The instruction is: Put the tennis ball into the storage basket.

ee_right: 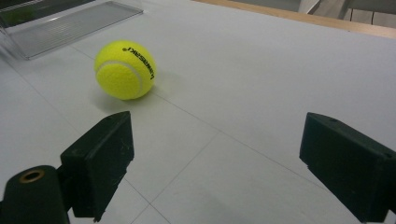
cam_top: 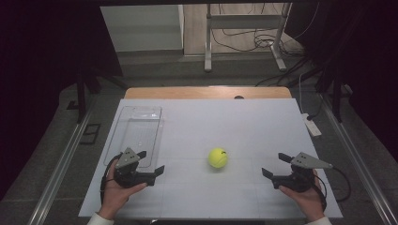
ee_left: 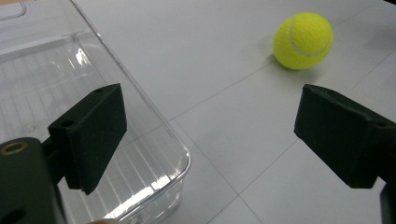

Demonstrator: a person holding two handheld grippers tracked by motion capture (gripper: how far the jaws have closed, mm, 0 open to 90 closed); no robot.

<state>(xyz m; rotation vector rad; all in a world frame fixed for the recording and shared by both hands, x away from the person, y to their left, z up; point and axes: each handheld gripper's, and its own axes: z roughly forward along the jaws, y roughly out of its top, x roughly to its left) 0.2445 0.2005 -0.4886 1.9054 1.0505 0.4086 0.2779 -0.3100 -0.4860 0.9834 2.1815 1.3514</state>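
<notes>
Spanning the middle of the high view as a white tabletop [cam_top: 211,122], with dark floor, stand legs and loose cables showing behind at the top of the frame.

Resting free near the centre of the frame: tennis ball [cam_top: 218,157], touching neither gripper and sitting well apart from the clear tray [cam_top: 136,133] at the left.

Hovering at lower left, just beside the near end of the tray: left gripper [cam_top: 151,161], spread wide, gripping nothing, pointing toward the ball.

Hovering at lower right: right gripper [cam_top: 273,164], likewise spread wide and empty, also aiming at the ball.

Flanking the ball from both sides, probably keeping either gripper ready for the reach.

Keeping the jaws wider than the ball, likely allowing closure around its round sides without nudging it into a roll.

Lying empty with the open top facing up, probably serving as the receptacle.
</notes>
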